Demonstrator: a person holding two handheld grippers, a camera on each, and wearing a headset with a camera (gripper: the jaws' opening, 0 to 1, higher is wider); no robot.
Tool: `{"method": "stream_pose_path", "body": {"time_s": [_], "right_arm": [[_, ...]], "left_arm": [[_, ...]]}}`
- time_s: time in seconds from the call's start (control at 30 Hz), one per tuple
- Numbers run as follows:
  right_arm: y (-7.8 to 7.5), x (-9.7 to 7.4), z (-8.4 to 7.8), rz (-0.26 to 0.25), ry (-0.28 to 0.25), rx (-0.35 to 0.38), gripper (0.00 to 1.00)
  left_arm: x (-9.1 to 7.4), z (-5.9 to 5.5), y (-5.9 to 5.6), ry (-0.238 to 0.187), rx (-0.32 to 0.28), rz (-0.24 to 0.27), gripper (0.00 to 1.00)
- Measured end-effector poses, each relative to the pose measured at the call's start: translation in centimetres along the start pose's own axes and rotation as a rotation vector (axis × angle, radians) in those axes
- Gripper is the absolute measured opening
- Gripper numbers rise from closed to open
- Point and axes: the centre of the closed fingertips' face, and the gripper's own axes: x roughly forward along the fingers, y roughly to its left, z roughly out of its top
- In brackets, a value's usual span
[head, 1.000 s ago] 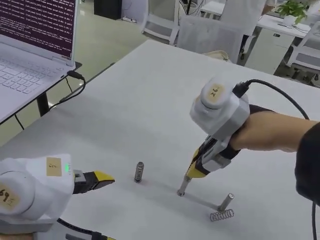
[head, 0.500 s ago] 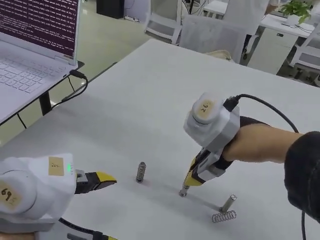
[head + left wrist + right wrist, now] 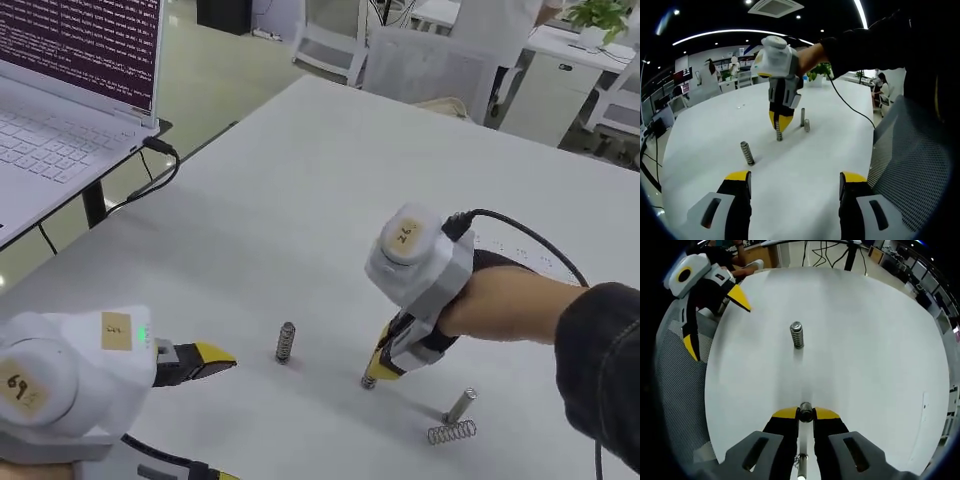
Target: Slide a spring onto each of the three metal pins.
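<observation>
Three metal pins stand on the white table [image 3: 300,190]. The left pin [image 3: 285,342] [image 3: 797,334] [image 3: 746,152] wears a spring. My right gripper [image 3: 375,375] [image 3: 805,415] [image 3: 778,125] points down over the middle pin [image 3: 368,382], shut on a spring [image 3: 805,411] that sits around the pin's top. The right pin [image 3: 460,405] is bare, and a loose spring [image 3: 450,432] lies flat just in front of it. My left gripper [image 3: 228,420] [image 3: 795,182] [image 3: 722,335] hovers open and holds nothing, near the table's front left, facing the pins.
An open laptop [image 3: 60,90] sits on a lower desk at the far left, with a black cable [image 3: 150,185] trailing from it. The right gripper's cable [image 3: 530,245] arcs over the table. Chairs [image 3: 420,65] stand beyond the far edge.
My right gripper has come lower along the middle pin, so less of the pin shows below its tips. The left gripper has stayed put.
</observation>
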Motion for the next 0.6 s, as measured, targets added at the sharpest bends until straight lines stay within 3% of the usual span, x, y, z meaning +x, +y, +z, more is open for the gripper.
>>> {"method": "stream_pose_path", "body": {"time_s": [0.37,0.6], "right_arm": [[0.02,0.19,0.01,-0.003,-0.003,0.003,0.09],[-0.05,-0.09,0.07,-0.010,-0.019,0.010,0.15]], "left_arm": [[0.04,0.11,0.09,0.001,0.004,-0.003,0.67],[0.07,0.22,0.09,0.003,0.009,-0.005,0.67]]}}
